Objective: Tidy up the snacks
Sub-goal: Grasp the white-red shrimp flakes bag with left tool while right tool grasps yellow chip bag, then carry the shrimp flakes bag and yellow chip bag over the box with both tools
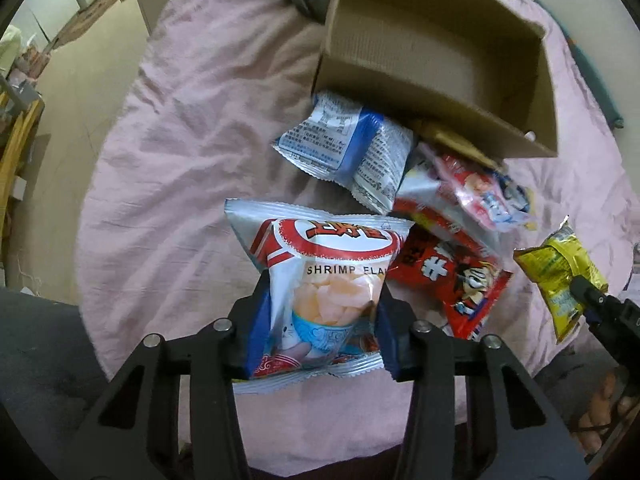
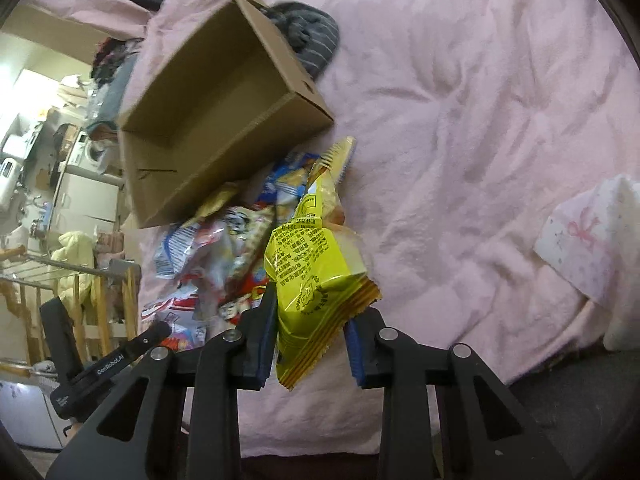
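- Left wrist view, nearest: left gripper (image 1: pixel 320 320) clamped on a shrimp-chip bag (image 1: pixel 320 280); both blue pads press the bag's sides. Bag is white and red with a clear window, and hangs above the pink bedspread (image 1: pixel 180 160).
- Just beyond and to the right of that bag: red snack pack (image 1: pixel 452 280) lying flat on the bedspread, partly under a clear-and-red pack (image 1: pixel 476 188).
- Farther, centre: blue-and-white pack (image 1: pixel 348 148), printed back face up, its far edge touching the near wall of the cardboard box (image 1: pixel 440 92).
- Box is open, tilted, and its inside looks bare in both views. It rests on the bedspread with the snack pile against its near side.
- Right edge of left wrist view: right gripper (image 1: pixel 584 292) gripping a yellow bag (image 1: pixel 560 268).
- Right wrist view, nearest: right gripper (image 2: pixel 310 316) closed on the yellow bag (image 2: pixel 312 276) near its crimped bottom edge; the left pad presses it, contact at the right pad is hard to see. Bag is held off the bedspread (image 2: pixel 480 140).
- Left of it, lower: the left gripper's body (image 2: pixel 112 360).
- Beyond: mixed pile of snack packs (image 2: pixel 224 240) between the yellow bag and the box (image 2: pixel 208 120).
- Far: grey striped cloth (image 2: pixel 316 40) behind the box; white patterned cloth (image 2: pixel 592 240) at right.
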The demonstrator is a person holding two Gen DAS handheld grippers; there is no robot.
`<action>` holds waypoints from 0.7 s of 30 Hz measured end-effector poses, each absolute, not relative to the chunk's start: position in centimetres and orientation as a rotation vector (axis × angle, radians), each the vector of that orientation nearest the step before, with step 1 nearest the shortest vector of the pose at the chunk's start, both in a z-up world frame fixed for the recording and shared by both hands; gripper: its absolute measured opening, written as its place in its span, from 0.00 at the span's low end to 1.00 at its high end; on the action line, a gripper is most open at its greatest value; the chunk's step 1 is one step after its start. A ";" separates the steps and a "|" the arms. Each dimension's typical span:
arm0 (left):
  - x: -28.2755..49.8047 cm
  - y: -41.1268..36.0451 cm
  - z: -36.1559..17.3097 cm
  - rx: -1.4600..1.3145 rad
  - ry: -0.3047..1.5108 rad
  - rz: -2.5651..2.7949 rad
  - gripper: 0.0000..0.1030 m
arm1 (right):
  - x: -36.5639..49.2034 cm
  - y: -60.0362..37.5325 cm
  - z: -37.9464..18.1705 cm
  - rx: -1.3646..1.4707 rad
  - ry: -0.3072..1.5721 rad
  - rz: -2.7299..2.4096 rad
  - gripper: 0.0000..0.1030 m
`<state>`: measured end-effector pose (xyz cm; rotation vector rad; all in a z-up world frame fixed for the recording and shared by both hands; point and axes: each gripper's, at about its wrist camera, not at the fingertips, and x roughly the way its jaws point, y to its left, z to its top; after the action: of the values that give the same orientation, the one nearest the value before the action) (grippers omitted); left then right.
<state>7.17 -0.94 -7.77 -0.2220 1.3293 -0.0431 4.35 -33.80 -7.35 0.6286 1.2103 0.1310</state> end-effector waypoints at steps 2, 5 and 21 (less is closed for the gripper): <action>6.7 -0.3 -6.2 -0.238 1.298 -0.048 0.40 | 4.1 -33.6 -6.1 0.626 1.182 0.151 0.30; 6.4 0.3 -3.9 -0.249 1.250 -0.063 0.40 | 4.1 -33.6 -4.3 0.643 1.135 0.188 0.30; 8.8 -0.1 4.4 -0.199 1.042 -0.090 0.40 | 6.5 -31.4 2.8 0.593 0.992 0.274 0.30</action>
<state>8.84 -0.11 4.39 -0.1990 1.0424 -0.0904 6.51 -31.42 2.77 0.5933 0.9921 0.2738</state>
